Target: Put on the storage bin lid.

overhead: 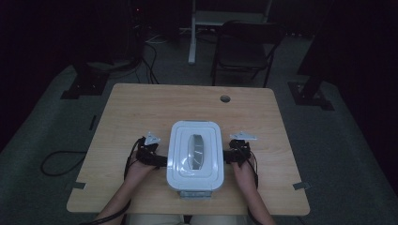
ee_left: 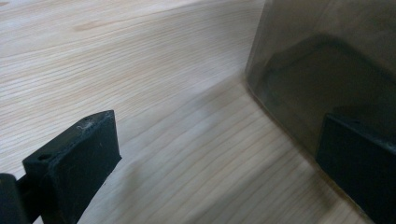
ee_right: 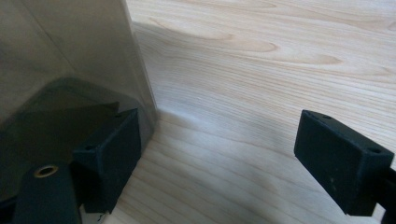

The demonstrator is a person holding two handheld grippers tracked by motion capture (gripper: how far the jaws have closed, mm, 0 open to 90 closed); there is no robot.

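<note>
A white rectangular plastic bin with a swing lid [overhead: 195,157] stood near the wooden table's [overhead: 141,108] near edge, between the left gripper [overhead: 162,161] and right gripper [overhead: 228,156]; both sets of fingers [ee_right: 109,154] were spread, one finger beside each smoky wall, nothing grasped.

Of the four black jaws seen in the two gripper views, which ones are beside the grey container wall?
The left gripper's right-hand jaw and the right gripper's left-hand jaw; the other two stand over bare table.
</note>
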